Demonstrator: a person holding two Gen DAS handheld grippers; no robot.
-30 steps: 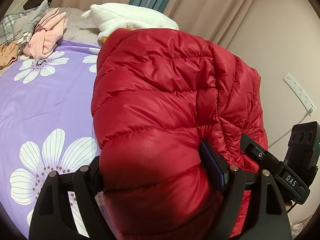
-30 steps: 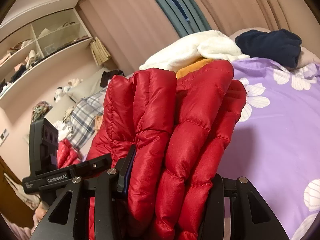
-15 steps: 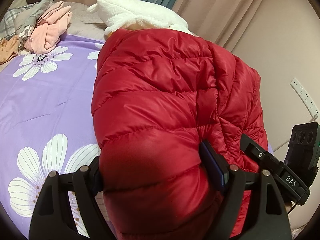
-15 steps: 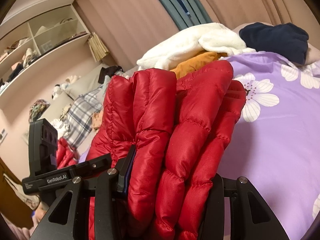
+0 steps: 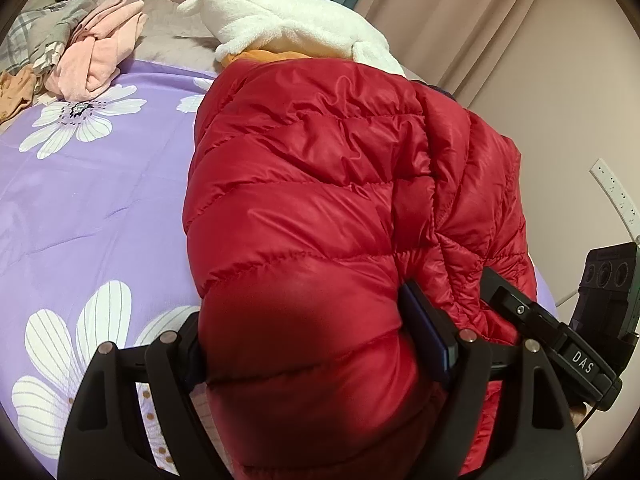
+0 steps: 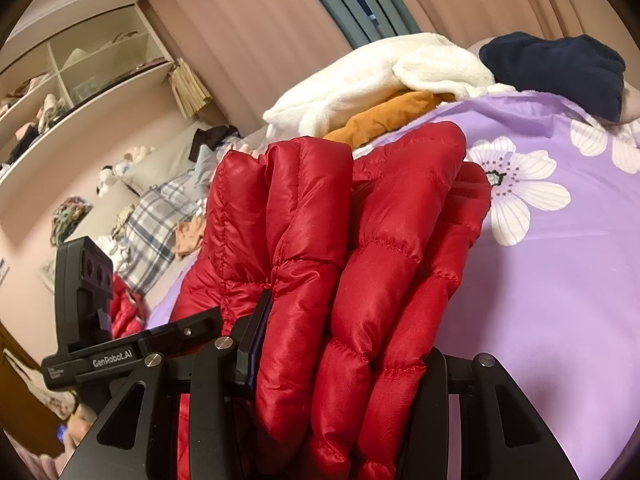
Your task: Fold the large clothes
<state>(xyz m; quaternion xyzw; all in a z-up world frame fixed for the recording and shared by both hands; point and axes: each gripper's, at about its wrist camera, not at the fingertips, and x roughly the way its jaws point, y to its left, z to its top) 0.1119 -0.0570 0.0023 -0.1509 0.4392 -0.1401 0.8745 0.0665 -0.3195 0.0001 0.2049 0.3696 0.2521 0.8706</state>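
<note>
Both grippers (image 5: 316, 344) (image 6: 340, 364) clamped on red jacket (image 5: 320, 200).

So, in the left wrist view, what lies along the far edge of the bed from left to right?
Grey plaid cloth → crumpled pink garment → fluffy white fleece blanket over an orange garment.

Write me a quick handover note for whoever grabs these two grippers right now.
Left gripper: shut on a thick bunch of the red down jacket.
Right gripper: shut on another folded bundle of the same jacket.
The jacket is doubled over, held above the purple floral bedsheet. Behind it lies a pile with a white fleece over an orange garment; a navy garment sits to its right.
Done: jacket gathered and doubled.
Left: probably lay it down, finish the fold, release.
</note>
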